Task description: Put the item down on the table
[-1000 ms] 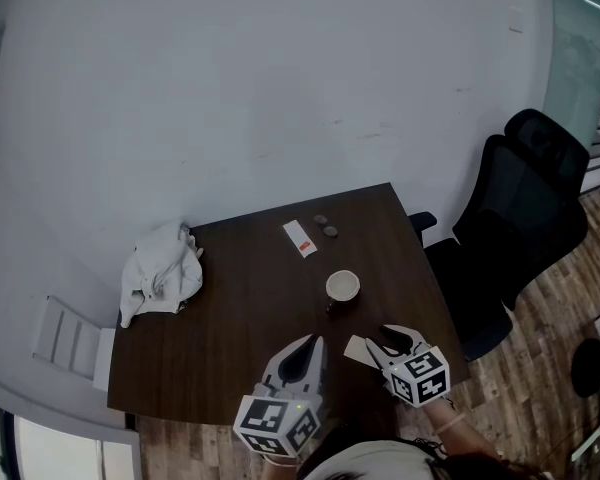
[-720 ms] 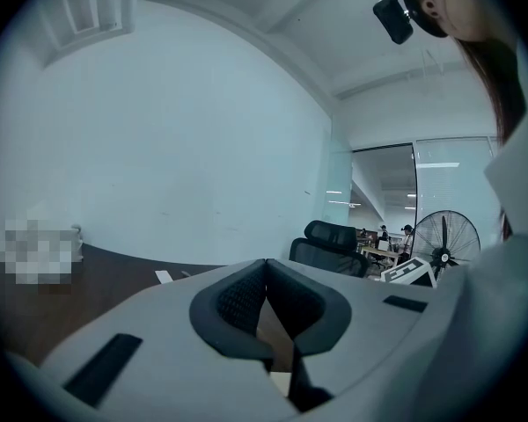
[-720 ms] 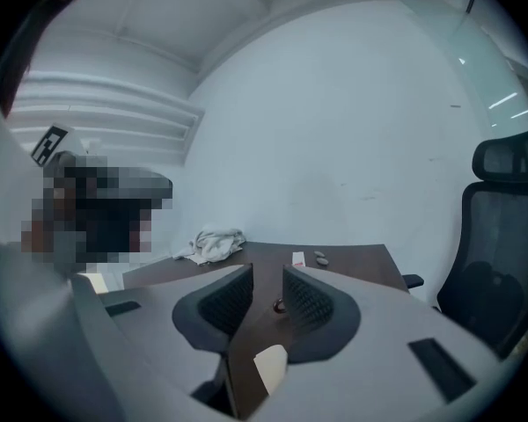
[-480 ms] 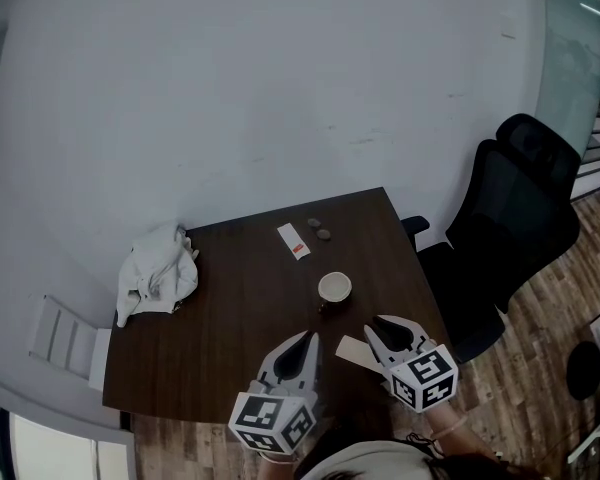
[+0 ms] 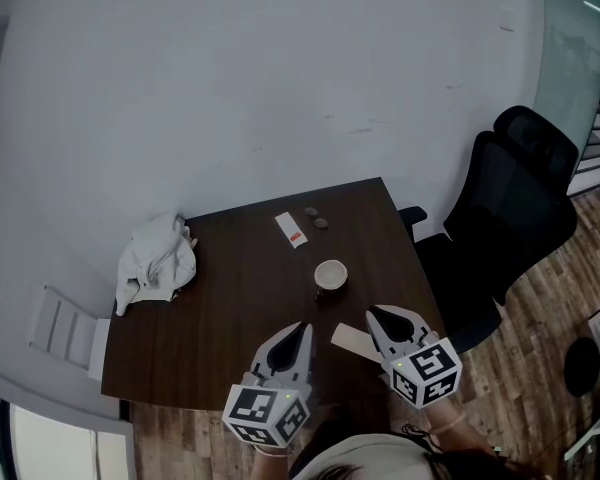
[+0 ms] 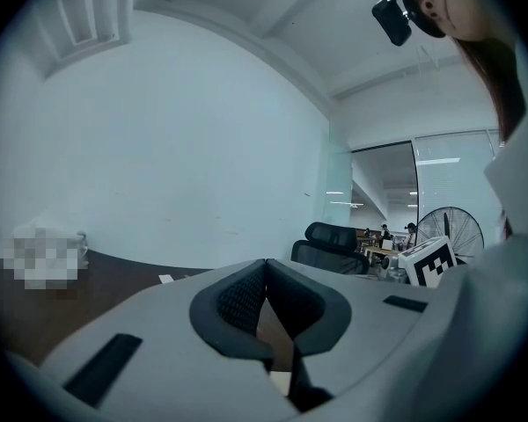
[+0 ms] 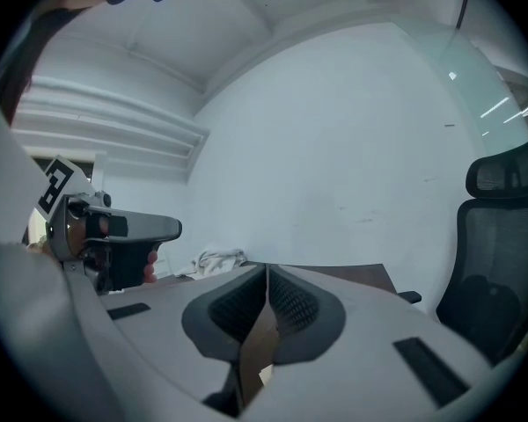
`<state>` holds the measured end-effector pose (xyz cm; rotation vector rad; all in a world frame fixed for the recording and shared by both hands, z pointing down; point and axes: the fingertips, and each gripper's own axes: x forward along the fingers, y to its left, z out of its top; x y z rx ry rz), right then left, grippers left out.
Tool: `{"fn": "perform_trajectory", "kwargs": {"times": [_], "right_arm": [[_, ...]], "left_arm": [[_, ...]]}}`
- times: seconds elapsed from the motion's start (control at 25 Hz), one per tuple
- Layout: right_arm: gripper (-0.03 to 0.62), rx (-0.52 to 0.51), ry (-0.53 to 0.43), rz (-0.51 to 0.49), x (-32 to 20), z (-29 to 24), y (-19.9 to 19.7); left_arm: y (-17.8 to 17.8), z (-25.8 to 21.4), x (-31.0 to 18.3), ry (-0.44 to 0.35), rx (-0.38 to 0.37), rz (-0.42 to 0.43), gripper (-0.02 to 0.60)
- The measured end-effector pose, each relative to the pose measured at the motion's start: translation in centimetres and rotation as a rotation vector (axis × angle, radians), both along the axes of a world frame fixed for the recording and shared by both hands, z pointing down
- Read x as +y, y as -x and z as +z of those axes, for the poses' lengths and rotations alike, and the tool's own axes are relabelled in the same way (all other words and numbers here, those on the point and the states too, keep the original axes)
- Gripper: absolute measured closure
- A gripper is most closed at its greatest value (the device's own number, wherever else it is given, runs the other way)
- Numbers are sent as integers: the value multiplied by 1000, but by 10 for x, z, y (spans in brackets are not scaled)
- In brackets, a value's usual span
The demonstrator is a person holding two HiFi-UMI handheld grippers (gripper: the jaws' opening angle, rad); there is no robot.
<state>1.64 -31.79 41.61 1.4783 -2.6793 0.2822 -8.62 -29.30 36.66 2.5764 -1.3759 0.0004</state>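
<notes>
A flat tan item (image 5: 348, 339), maybe a bit of card, lies on the dark surface (image 5: 230, 308) close to its near edge. The right hand-held gripper (image 5: 373, 314) hangs just to the right of it. Its jaws have just been closing and now touch, with nothing between them. The left hand-held gripper (image 5: 301, 327) is to the left of the item, and its jaws are together too. A cup (image 5: 330, 274) stands farther back. A white cloth (image 5: 155, 260) sits far left.
</notes>
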Motion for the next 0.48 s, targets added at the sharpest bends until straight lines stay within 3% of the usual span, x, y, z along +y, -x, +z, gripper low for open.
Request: {"fn": "perform_trajectory", "kwargs": {"times": [0.48], "right_arm": [[586, -62, -90, 11, 7, -25, -12]], "left_arm": [[-10, 2, 8, 0, -7, 11, 563]]}}
